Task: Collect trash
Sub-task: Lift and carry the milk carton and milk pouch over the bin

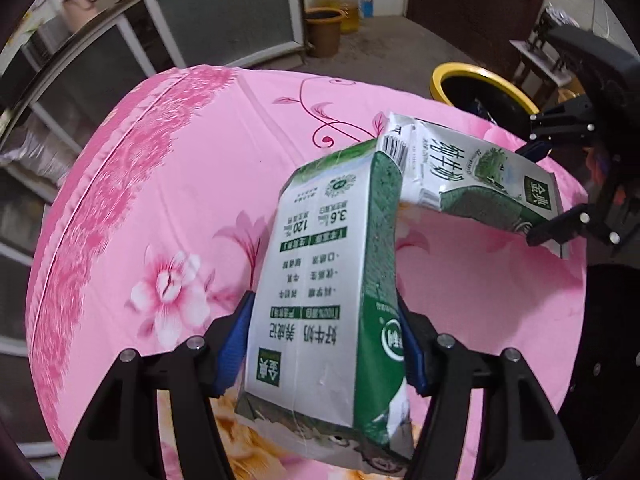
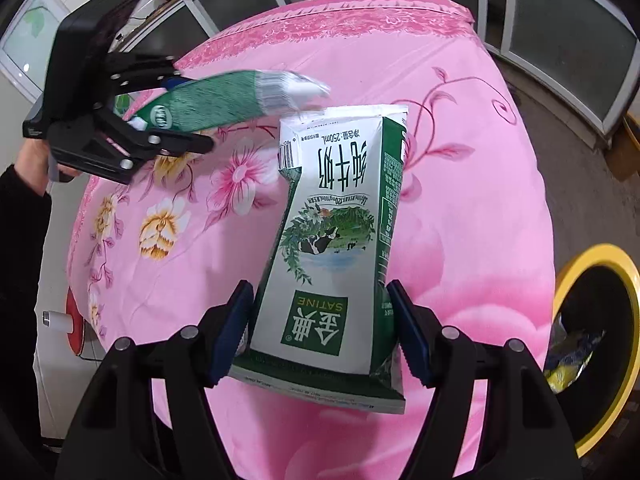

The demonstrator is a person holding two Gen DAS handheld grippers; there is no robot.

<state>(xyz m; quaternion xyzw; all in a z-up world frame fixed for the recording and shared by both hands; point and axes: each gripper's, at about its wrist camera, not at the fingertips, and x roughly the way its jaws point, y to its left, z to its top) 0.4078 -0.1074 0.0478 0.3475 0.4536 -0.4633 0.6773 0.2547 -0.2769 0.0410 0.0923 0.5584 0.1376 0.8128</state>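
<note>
Pink floral cloth [image 1: 168, 184] covers the surface under both my grippers, with glass-fronted cabinets [image 1: 224, 12] behind it and a brown bucket [image 1: 323, 30] and big yellow oil jug [image 1: 340, 4] on the floor past the far edge. My left gripper [image 1: 326, 344] is clamped on a green-and-white milk carton [image 1: 324, 280], blue pads pressing both of its sides near the bottom end, carton lifted off the cloth and tilted. My right gripper [image 2: 322, 330] grips a second milk carton [image 2: 332, 240] the same way, pads tight on both sides near its base, top end pointing away from me, also clear of the cloth. From the left wrist view, the two cartons sit just beside each other, top corners nearly touching; can't tell if they actually touch. Yellow-rimmed black trash bin [image 2: 596, 320] stands on the floor right of the table, some wrappers [image 2: 568, 356] visible inside. A dark sleeve [image 2: 24, 240] and hand show behind the left gripper in the right wrist view.
</note>
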